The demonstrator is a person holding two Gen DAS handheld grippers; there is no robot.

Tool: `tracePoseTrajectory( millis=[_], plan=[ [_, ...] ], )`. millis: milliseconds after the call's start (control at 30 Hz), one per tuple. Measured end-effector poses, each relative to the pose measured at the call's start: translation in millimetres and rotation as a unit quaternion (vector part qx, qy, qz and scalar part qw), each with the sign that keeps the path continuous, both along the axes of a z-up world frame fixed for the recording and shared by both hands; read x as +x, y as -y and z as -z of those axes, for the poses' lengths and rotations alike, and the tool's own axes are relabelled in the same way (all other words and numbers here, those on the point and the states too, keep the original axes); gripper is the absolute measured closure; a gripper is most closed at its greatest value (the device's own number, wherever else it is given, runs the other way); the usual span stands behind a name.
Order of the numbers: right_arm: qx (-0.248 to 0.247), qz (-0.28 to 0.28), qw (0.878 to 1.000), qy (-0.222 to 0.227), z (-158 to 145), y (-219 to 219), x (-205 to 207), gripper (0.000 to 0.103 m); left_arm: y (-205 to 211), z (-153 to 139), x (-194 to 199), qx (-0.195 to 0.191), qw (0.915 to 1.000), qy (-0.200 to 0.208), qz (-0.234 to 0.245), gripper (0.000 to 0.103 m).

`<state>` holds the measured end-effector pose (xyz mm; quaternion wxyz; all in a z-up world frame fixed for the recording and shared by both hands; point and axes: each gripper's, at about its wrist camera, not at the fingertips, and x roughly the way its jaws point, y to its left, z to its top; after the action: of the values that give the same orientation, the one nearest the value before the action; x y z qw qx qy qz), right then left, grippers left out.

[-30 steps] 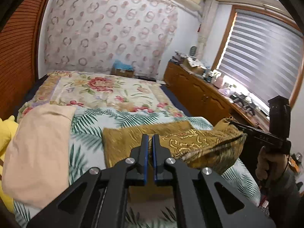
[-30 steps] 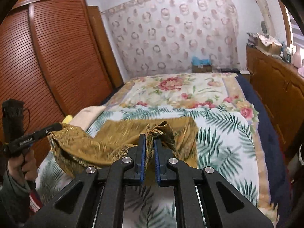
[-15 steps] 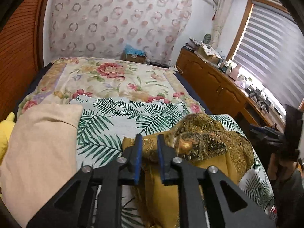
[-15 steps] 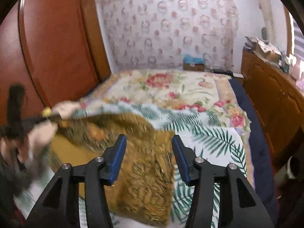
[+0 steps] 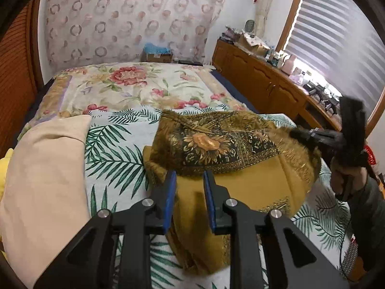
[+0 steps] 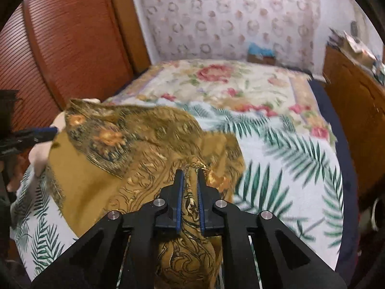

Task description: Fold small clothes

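Gold patterned garment [image 5: 216, 149] lies partly folded on the near end of the bed [image 5: 115, 149], on the palm-leaf cover, with a beige pillow [image 5: 43, 173] to its left. Left gripper [image 5: 189, 180]: jaws have just been opening and stand apart over the cloth's near-left edge, pads clear of it. Right gripper [image 6: 190, 175]: jaws have just closed, pinching a bunched fold of the garment at its right side.

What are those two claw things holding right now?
The right gripper pinches the gold patterned cloth at a bunched edge; the left gripper is open, holding nothing.
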<state>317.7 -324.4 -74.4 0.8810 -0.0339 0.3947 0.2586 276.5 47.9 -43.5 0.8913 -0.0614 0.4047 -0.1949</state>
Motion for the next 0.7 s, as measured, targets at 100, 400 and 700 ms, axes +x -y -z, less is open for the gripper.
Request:
tracePoseTrajectory(
  millis=[100,400,700],
  plan=[
    [-0.005,0.014,0.999,0.038,-11,-3,3,0.1,4,5,10,0.014,0.9999,-0.006,-0.005,0.08],
    [-0.042,0.038,0.998,0.041,-5,-10,7,0.1,2,30,35,0.05,0.9976,-0.039,-0.028,0.079],
    [-0.064,0.044,0.997,0.018,3,-5,2,0.037,3,48,40,0.077,0.9952,-0.043,-0.04,0.069]
  ],
)
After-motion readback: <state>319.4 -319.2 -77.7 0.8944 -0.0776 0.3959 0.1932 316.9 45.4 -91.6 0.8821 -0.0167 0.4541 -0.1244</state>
